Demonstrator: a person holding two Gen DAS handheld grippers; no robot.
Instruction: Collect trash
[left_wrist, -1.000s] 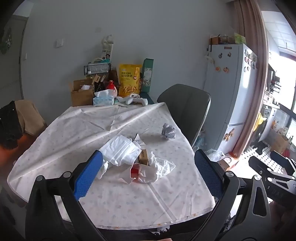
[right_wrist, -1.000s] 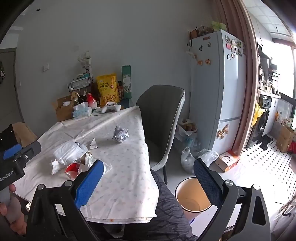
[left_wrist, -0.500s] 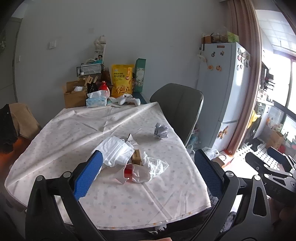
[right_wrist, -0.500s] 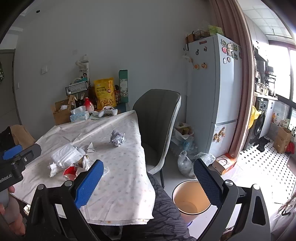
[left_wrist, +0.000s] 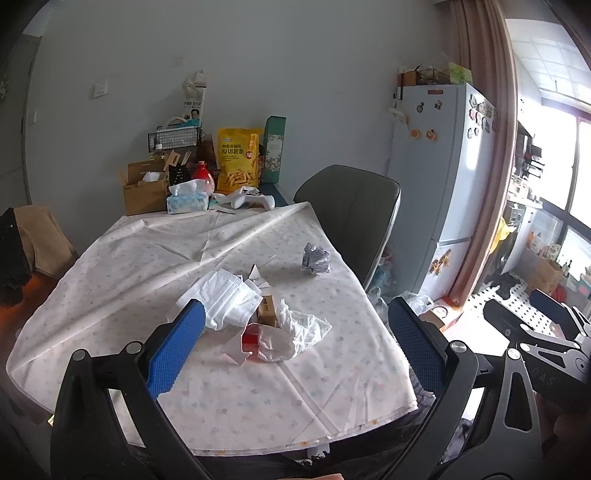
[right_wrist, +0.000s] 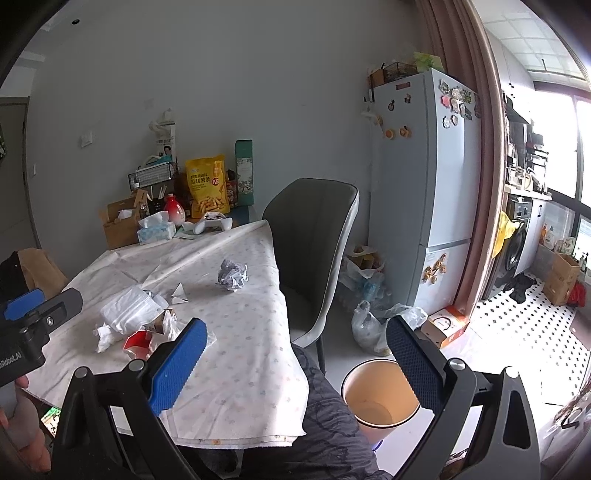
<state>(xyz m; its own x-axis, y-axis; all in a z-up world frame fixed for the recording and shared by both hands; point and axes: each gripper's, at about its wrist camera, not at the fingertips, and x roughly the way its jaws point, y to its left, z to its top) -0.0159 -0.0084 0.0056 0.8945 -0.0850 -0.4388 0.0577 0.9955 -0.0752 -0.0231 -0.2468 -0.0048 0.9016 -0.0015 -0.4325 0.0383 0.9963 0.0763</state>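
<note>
On the table (left_wrist: 110, 258), trash pile (left_wrist: 258, 317) waits; left gripper (left_wrist: 295, 347) and right gripper (right_wrist: 295, 358) gape wide, empty. Yellow bag (left_wrist: 237, 157) reads "原切薯条".

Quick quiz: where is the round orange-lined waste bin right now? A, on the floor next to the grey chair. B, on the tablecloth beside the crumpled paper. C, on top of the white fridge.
A: the round orange-lined waste bin stands on the floor near the grey chair.

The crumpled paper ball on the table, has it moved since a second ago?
No. The crumpled paper ball sits on the same patch of tablecloth near the chair; only the camera view shifts slightly.
</note>
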